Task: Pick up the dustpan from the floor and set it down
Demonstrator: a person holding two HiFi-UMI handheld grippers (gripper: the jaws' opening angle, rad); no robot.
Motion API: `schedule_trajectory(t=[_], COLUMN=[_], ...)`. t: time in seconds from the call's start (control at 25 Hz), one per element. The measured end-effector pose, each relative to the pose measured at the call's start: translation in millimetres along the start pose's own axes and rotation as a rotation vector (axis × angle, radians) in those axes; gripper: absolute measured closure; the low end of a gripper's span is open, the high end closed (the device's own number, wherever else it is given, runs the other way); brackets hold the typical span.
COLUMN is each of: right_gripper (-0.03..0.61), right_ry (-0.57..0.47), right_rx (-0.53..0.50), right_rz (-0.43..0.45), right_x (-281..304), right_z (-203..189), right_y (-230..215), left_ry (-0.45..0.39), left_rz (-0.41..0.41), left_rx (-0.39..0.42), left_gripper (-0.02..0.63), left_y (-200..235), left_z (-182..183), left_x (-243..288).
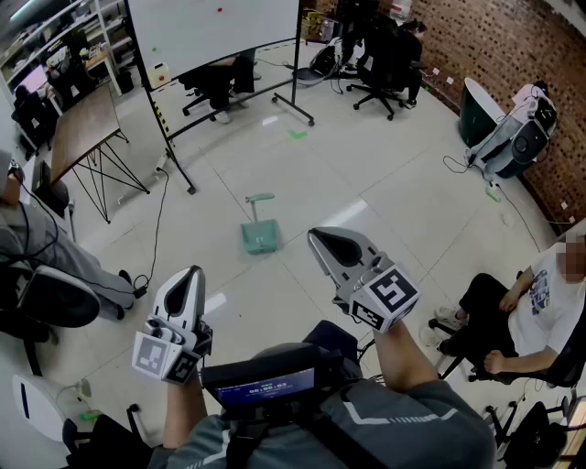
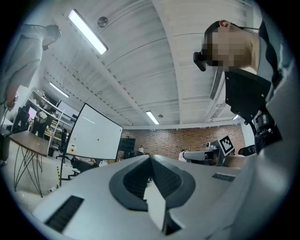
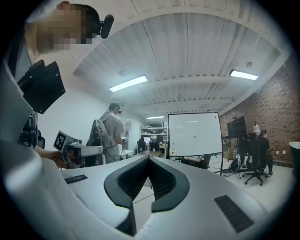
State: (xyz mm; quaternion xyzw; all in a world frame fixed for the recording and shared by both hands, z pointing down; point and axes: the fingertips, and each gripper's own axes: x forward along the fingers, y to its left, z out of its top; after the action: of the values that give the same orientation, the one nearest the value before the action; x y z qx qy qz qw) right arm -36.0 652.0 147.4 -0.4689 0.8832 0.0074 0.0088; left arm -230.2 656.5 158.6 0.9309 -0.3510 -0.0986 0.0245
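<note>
Dustpan (image 1: 260, 237) sat at twelve o'clock; left gripper (image 1: 190, 275) and right gripper (image 1: 320, 236), both closed empty, could have shoved it instead of gripping.

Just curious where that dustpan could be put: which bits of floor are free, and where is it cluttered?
Bare tiles surround the dustpan, between the whiteboard and the seated person at right. Crowded: the table at left and the office chairs at the back.

Green dustpan (image 1: 260, 236) on the pale floor (image 1: 385, 183)
</note>
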Motion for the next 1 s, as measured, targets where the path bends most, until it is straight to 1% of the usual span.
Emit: schedule_trajectory(t=[0.2,0.36,0.48,0.56,0.64,0.68,0.84,1.0], right_gripper=[0.566,0.566,0.566,0.566,0.566,0.566,0.566,0.566], right_ry=[0.002,-0.004,-0.013,-0.015,-0.023,-0.030,-0.048,-0.035], right_rx=[-0.013,-0.012,0.010,0.011,0.015,0.022,0.041,0.041], right_rz=[0.017,0.079,0.110,0.127,0.150,0.167,0.216,0.248], right_x=[39,81,121,152,183,198,245,272], right_z=[8,-4,-19,-19,-11,-7,0,-5], right_y=[-30,-77,-127,-167,-208,-227,-304,-369], left_ry=[0.003,0.016,0.021,0.004,-0.028,-0.028,0.015,0.023], left_rz=[-0.004,0.023,0.054,0.035,0.003,0.009,0.110,0.153], left_rx=[-0.010,0.033,0.049,0.040,0.012,0.001,-0.018,-0.010], left_gripper=[0.589,0.589,0.589,0.589,0.589,0.589,0.589,0.589], left_y=[29,60,88,103,117,128,173,194], left_z=[1,-9,-20,-17,-10,-10,-21,-25], left_x=[37,89,137,177,218,239,320,387])
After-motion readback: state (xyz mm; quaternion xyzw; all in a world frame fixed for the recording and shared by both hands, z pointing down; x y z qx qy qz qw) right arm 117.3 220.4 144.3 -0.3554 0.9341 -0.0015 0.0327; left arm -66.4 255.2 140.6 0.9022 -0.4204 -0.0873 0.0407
